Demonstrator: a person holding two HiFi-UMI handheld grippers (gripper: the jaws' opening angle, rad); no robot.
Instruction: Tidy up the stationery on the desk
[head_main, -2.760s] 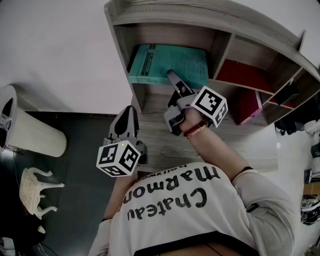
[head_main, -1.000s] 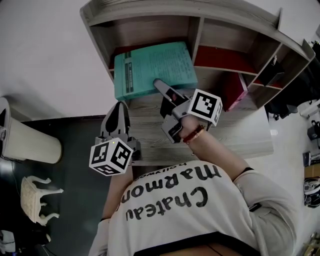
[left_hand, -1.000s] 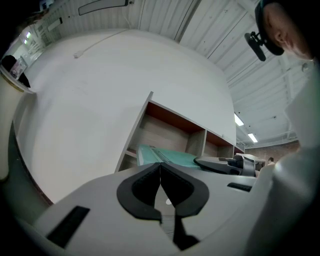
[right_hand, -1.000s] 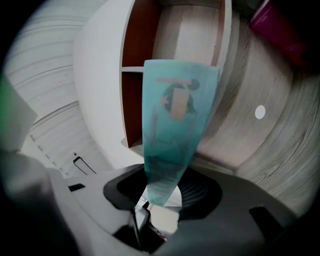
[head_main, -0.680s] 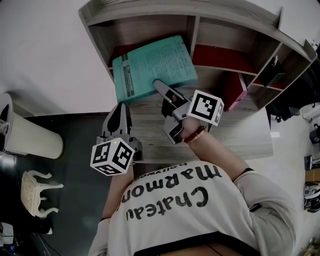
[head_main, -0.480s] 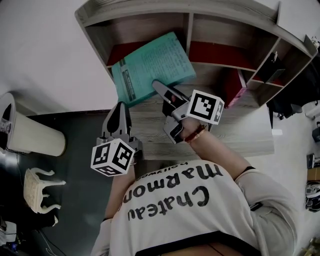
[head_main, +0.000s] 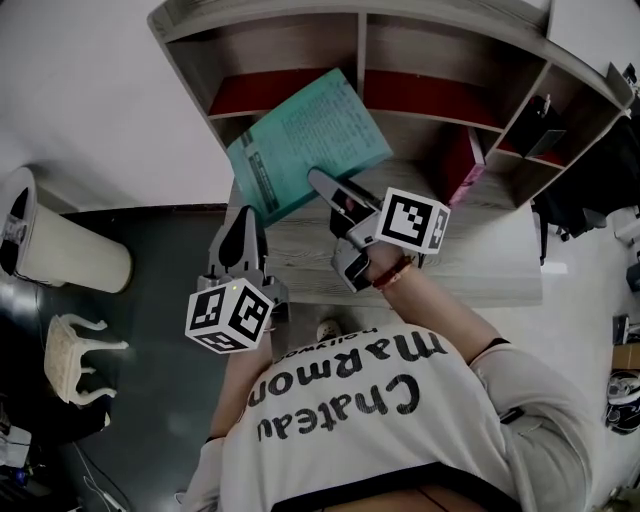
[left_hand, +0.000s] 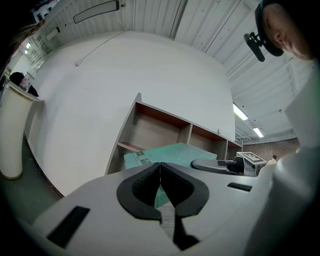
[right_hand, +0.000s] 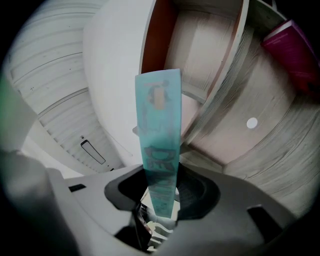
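The teal book (head_main: 305, 140) is lying tilted, partly out of the lower left compartment of the shelf unit (head_main: 452, 40) and jutting over the worktop (head_main: 480, 262). The right tongs (head_main: 318, 180) are clamping its near edge, their jaws having just been closing a little onto it. The left tongs (head_main: 244, 218) are hovering just beside the book's left corner, near the worktop's left edge, jaws pressed together on nothing. A magenta book (head_main: 466, 160) is leaning further right
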